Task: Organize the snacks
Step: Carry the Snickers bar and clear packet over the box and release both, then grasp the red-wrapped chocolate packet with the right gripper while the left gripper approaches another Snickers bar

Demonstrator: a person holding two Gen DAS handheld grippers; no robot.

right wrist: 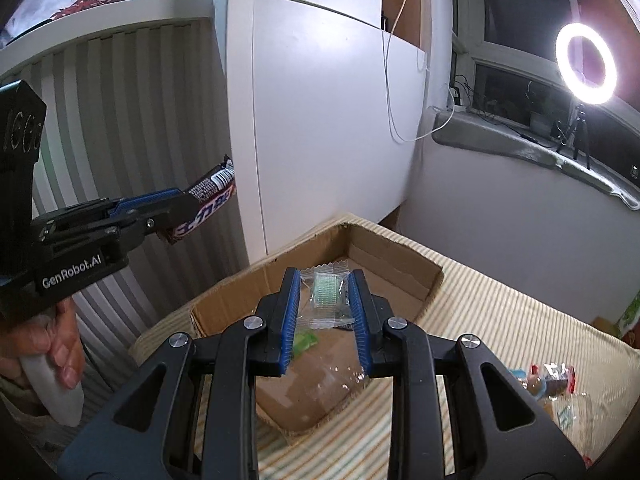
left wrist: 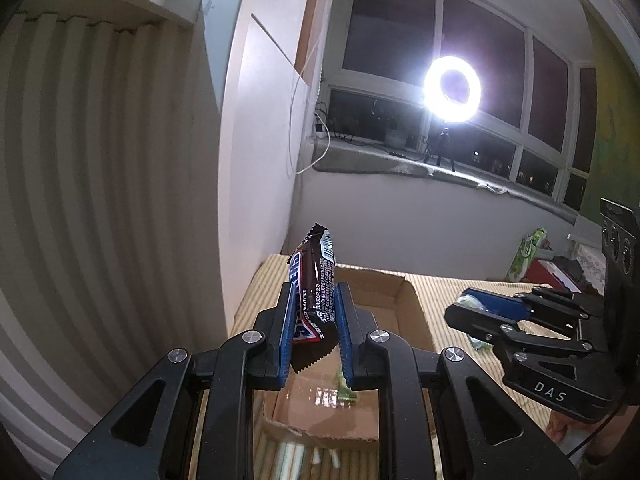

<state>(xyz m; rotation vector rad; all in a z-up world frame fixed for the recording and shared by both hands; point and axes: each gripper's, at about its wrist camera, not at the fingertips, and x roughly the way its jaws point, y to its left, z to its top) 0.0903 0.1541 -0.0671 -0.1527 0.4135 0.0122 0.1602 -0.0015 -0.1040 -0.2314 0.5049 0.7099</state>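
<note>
Snickers bar [left wrist: 314,292], clamped upright along our left tongs [left wrist: 316,300], and the clear green-sweet packet [right wrist: 326,294], pinched in our right tongs [right wrist: 325,280], both hang over the open cardboard box [right wrist: 394,250], which lies just below and ahead of both.

The left gripper [left wrist: 314,312] fills the lower centre of its own view, blue pads clamped on a chocolate bar [left wrist: 316,280] standing upright between them. The right gripper [right wrist: 324,304] sits lower centre of its view, jaws pinching a clear packet [right wrist: 326,294]. At the lower left, a hand [right wrist: 56,344] grasps the left gripper's white handle.
</note>
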